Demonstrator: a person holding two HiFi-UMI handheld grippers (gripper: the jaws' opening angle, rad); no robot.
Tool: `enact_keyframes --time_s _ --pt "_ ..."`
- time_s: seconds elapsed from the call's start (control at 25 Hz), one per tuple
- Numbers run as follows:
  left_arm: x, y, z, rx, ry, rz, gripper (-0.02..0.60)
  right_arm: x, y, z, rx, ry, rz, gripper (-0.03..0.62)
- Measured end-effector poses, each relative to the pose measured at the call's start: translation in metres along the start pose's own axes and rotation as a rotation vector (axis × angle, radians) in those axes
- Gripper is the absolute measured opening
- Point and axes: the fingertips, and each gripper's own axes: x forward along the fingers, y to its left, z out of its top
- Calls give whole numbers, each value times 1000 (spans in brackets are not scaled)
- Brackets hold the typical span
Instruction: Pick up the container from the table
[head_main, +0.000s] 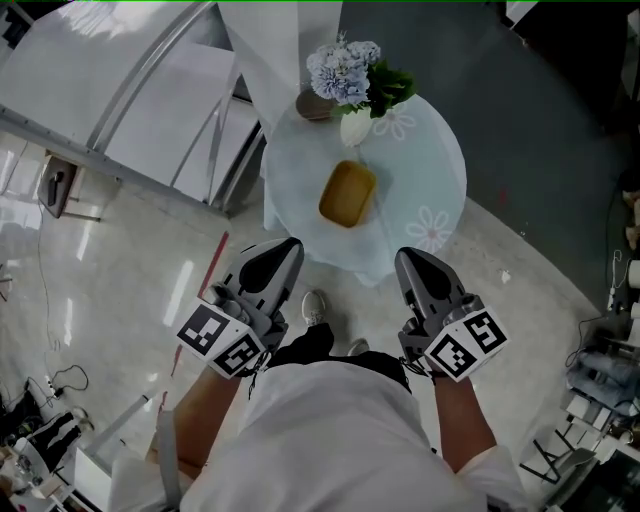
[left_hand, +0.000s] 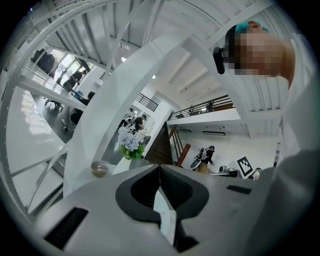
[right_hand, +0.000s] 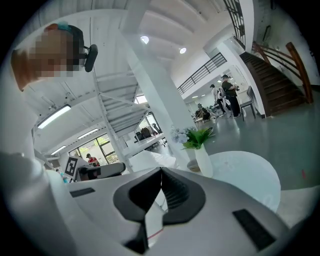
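A yellow rectangular container (head_main: 348, 193) lies in the middle of a round table (head_main: 430, 160) covered with a pale flowered cloth. My left gripper (head_main: 285, 250) hangs just short of the table's near edge on the left, jaws shut and empty. To the right, level with it, my right gripper (head_main: 410, 262) is likewise shut on nothing. Both point toward the table, the container ahead between them. In the left gripper view the left gripper (left_hand: 160, 170) hides the container; in the right gripper view the right gripper (right_hand: 161, 172) hides it too, with the tabletop (right_hand: 245, 175) beyond.
A white vase (head_main: 355, 127) with blue flowers (head_main: 343, 70) and a small bowl (head_main: 313, 104) stand at the table's far side. A white stair structure (head_main: 130, 90) rises to the left. Cables (head_main: 50, 385) and equipment (head_main: 600, 380) lie at the floor's edges.
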Motion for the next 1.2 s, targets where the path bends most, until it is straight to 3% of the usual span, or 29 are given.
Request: enact_keyframes --time_s 0.64,1.2 --pt "17 32 5 -14 -4 49 21 43 -35 7 15 35 -1 21" --pt "56 53 -29 -62 30 210 21 98 -118 -27 53 193 11 21"
